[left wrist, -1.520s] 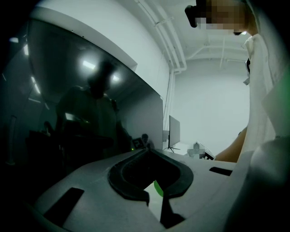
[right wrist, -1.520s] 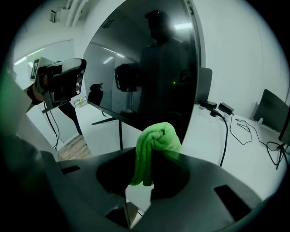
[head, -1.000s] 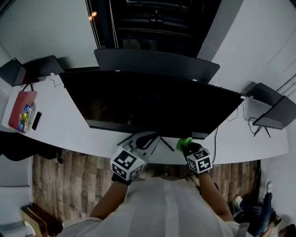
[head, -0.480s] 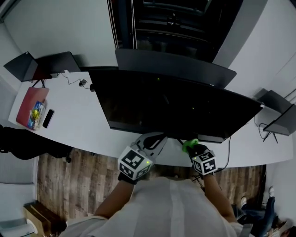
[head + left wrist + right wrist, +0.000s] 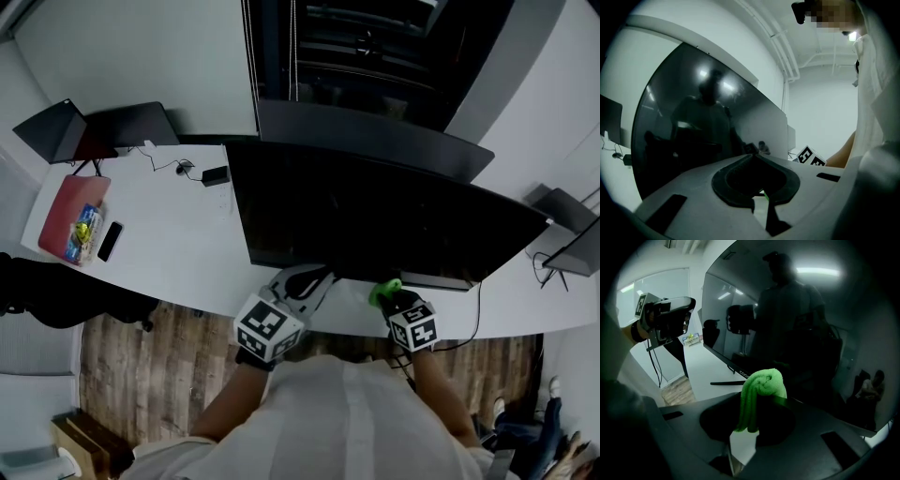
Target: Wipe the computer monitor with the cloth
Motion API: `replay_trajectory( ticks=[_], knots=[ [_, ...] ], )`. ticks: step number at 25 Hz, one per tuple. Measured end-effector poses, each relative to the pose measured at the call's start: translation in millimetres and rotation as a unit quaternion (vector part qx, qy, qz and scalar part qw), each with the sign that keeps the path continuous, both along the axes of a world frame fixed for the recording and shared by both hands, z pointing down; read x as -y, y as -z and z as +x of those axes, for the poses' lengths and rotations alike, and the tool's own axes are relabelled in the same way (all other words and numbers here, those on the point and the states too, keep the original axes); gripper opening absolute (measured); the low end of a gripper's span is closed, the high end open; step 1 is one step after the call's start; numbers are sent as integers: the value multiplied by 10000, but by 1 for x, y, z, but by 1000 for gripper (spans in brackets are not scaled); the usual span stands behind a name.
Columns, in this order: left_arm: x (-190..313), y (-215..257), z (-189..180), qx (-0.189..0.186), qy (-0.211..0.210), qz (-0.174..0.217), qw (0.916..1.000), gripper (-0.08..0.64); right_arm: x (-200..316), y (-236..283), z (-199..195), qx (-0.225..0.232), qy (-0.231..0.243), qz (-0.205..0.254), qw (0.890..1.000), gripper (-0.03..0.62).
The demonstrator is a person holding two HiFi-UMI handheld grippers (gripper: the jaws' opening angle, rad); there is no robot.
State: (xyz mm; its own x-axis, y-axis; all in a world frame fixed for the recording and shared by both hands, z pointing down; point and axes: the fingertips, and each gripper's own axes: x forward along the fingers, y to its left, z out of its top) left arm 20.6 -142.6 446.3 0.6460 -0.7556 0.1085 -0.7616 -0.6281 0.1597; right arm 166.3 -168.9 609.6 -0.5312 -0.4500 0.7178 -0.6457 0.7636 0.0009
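A: From your head view, only 1 green tuft of the cloth shows; your right gripper covers the rest.
B: Agreed, and in your right gripper view its lower end drops out of sight between the 2 jaws, while its top cuts off the lettering on the monitor bezel.
A: From above, your left gripper and the screen's lower edge hide whatever the monitor stands on.
B: The things lying on your red folder are too small to name.
A: Same for the green speck in the slot in your left gripper view, where your sleeve runs off the right edge
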Motion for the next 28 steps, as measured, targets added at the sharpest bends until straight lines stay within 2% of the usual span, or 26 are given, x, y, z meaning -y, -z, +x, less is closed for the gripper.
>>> replay_trajectory(
  ticks=[10,18,28],
  knots=[
    [-20,4,-63,41,85,14,10000,25,-9,0,-62,21,21,22,10000,69],
    [-42,0,-119,97,327,-38,9994,25,-15,2,-115,95,81,82,9999,69],
    [-61,-2,-155,143,409,-85,9990,25,-22,3,-168,272,191,158,9993,69]
  ],
)
